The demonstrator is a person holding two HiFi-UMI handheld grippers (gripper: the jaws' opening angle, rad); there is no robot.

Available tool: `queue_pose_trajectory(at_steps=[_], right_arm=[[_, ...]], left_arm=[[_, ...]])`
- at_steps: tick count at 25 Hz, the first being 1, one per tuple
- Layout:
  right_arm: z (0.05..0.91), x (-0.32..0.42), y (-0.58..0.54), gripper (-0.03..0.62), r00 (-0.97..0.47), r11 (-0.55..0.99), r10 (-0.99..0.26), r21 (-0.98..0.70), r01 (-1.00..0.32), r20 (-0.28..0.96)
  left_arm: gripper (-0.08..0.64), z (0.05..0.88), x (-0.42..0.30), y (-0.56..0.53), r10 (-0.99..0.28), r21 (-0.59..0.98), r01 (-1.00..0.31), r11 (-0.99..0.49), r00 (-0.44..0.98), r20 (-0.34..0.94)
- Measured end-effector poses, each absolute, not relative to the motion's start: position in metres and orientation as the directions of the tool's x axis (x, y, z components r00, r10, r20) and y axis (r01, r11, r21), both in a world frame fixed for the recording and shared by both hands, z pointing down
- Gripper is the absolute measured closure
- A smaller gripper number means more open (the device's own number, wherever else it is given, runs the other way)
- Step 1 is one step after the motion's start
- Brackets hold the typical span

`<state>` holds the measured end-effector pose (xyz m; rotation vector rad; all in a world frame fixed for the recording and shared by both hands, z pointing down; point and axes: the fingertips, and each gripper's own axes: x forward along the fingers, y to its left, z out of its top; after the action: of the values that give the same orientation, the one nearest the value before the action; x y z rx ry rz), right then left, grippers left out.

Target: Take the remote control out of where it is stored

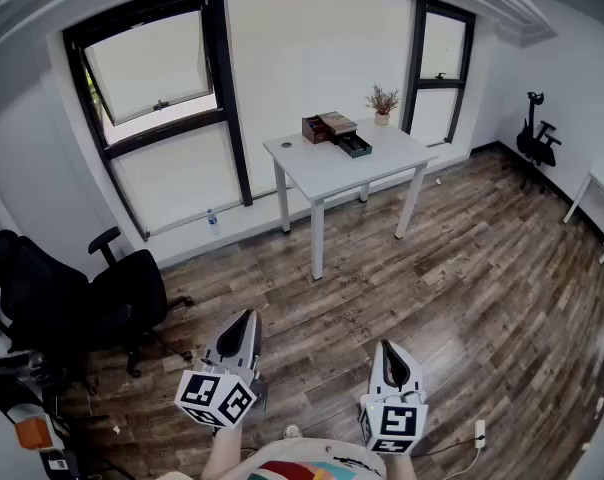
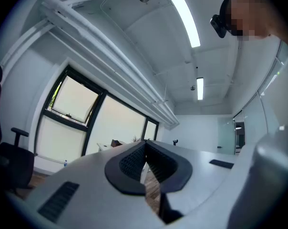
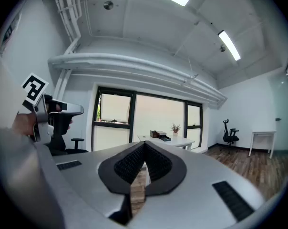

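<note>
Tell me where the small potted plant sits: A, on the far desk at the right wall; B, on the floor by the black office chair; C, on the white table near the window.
C: the potted plant stands at the far edge of the white table, close to the window.

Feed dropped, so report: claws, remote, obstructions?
Left claw, right claw shut, empty. Remote not in sight; brown box, black tray on distant white table. Office chair off left, not blocking.

Ahead of left gripper (image 1: 246, 318) and right gripper (image 1: 388, 348): open floor (image 1: 362, 268) up to the table (image 1: 322, 168) — office chair (image 1: 82, 303) far left.
</note>
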<state>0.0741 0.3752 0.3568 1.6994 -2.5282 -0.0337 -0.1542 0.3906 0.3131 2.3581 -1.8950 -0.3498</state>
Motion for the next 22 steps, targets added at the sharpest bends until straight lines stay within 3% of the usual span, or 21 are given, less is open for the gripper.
queue_pose_trajectory(at_steps=[12, 18, 22], right_arm=[[0.371, 0.070, 0.382, 0.591, -0.430, 0.434, -0.900, 0.045, -0.900, 0.075], [0.418, 0.078, 0.403, 0.591, -0.585, 0.581, -0.792, -0.079, -0.810, 0.172], [0.416, 0.093, 0.411, 0.591, -0.545, 0.534, -0.824, -0.110, -0.838, 0.151]], left_arm=[[0.552, 0.311, -0.158, 0.420, -0.986, 0.197, -0.969, -0.146, 0.125, -0.112], [0.552, 0.326, -0.127, 0.437, -0.983, 0.163, -0.971, -0.176, 0.163, -0.089], [0.552, 0.335, -0.136, 0.432, -0.985, 0.248, -0.954, -0.165, 0.146, -0.097]])
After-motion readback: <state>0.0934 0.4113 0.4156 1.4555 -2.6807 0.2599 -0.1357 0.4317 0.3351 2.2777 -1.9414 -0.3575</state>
